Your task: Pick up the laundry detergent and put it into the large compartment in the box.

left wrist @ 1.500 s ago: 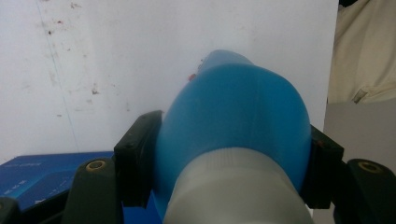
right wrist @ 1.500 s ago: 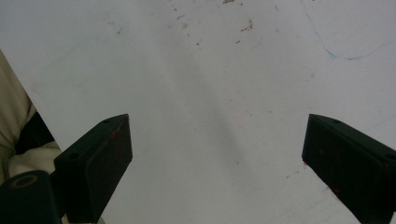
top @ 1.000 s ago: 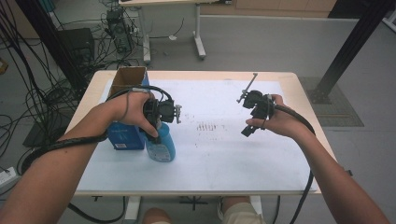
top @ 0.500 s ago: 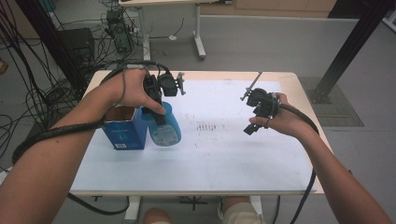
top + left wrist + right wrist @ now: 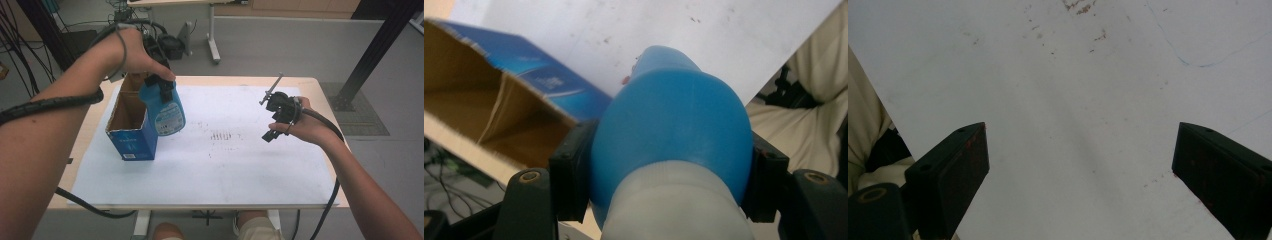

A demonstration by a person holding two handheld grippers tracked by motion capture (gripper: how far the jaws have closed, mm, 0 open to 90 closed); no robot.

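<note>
Covering the wooden table [image 5: 320, 85], a white paper sheet [image 5: 225, 165] bears an open blue cardboard box [image 5: 131, 134]. Just beside it hangs a blue plastic spray bottle [image 5: 166, 107], clamped by the left gripper [image 5: 159, 80]. The right gripper [image 5: 1080, 165] hovers with jaws apart.

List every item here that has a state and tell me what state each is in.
Blue bottle: held by its upper part, lifted off the table, hanging beside the box.
Blue cardboard box: top open, standing on the white sheet.
Left gripper: fingers shut on the bottle.
Right gripper: fingers open, nothing between them, above the white sheet.
</note>
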